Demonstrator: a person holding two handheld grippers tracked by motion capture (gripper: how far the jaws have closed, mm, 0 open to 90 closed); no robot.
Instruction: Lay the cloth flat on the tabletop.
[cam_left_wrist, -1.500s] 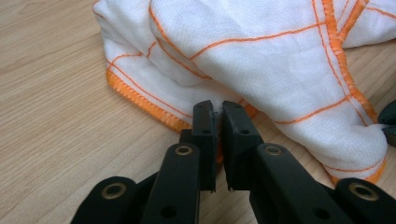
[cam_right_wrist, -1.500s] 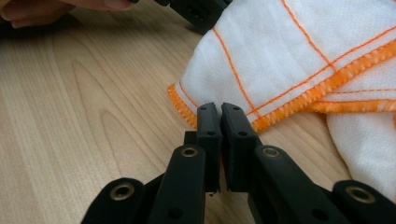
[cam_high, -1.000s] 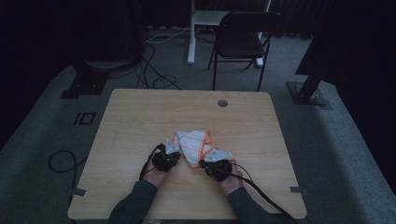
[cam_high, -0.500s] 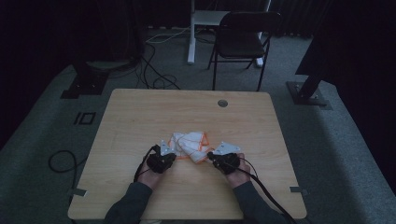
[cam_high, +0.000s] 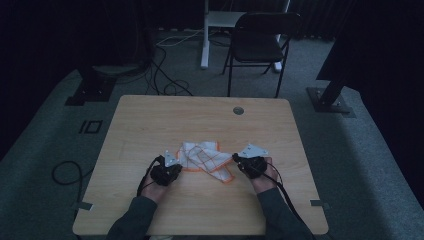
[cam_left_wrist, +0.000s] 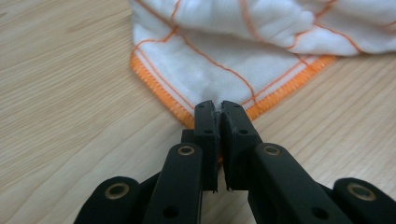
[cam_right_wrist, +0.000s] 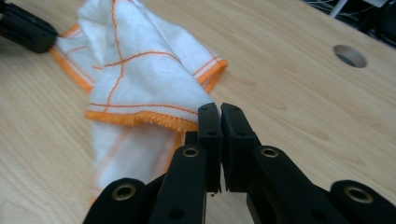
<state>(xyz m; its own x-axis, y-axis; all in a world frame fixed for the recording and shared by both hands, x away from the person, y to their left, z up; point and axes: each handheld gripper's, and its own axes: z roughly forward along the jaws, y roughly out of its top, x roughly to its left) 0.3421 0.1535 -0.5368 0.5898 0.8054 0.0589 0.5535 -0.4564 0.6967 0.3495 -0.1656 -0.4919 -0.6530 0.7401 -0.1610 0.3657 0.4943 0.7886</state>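
A dim room with a dark folding chair and floor cables is seen behind a pale wooden table, near the middle of which a white cloth with orange stitching is being worked. The left claw is pressed together on the cloth's orange hem, the fabric bunched just ahead of its tips. The right claw is likewise pinched on an opposite edge, which is raised off the table, with the cloth draped down and away toward the left claw. The step in hand is judged to be the spreading of the cloth between two held edges. For the next move, both grips would have to be kept while the claws are drawn apart until the folds are flattened.
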